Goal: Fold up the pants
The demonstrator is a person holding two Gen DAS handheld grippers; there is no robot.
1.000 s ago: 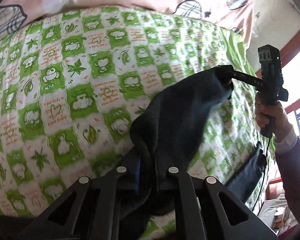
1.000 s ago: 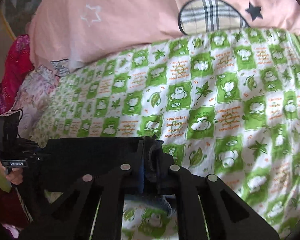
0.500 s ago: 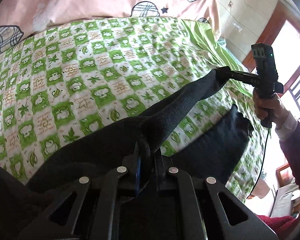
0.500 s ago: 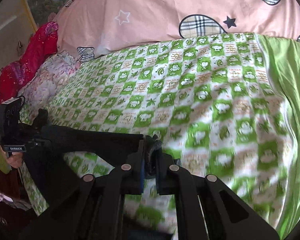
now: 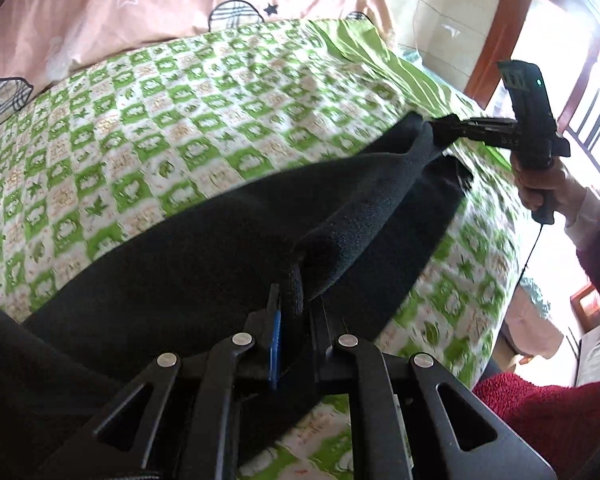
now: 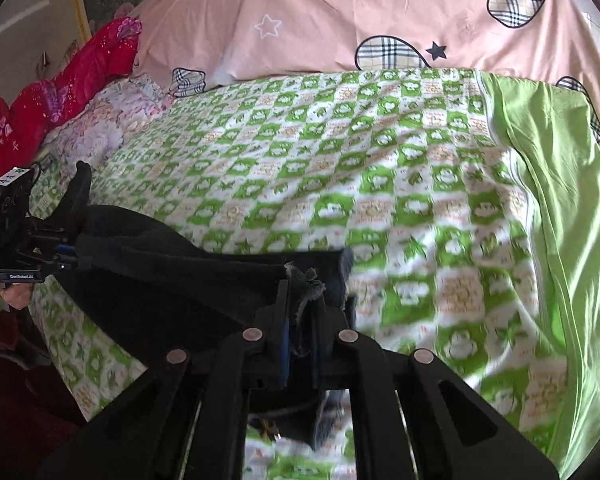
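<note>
The dark pants (image 5: 204,264) hang stretched between my two grippers above the green-and-white checked bed (image 5: 204,120). My left gripper (image 5: 294,304) is shut on one edge of the pants. My right gripper (image 6: 302,300) is shut on the other, frayed edge of the pants (image 6: 172,280). In the left wrist view the right gripper (image 5: 440,130) pinches the cloth at the far right. In the right wrist view the left gripper (image 6: 74,254) holds the cloth at the far left. The cloth sags toward the bed between them.
A pink quilt (image 6: 340,20) with plaid hearts lies along the far side of the bed. Red and floral bedding (image 6: 60,92) is piled at the left. A plain green sheet (image 6: 560,200) drapes the right side. A window with a wooden frame (image 5: 500,40) is at the right.
Both grippers have risen and drawn back from the bed, still shut on the pants. The pants are lifted and pulled out wider and flatter between them.
</note>
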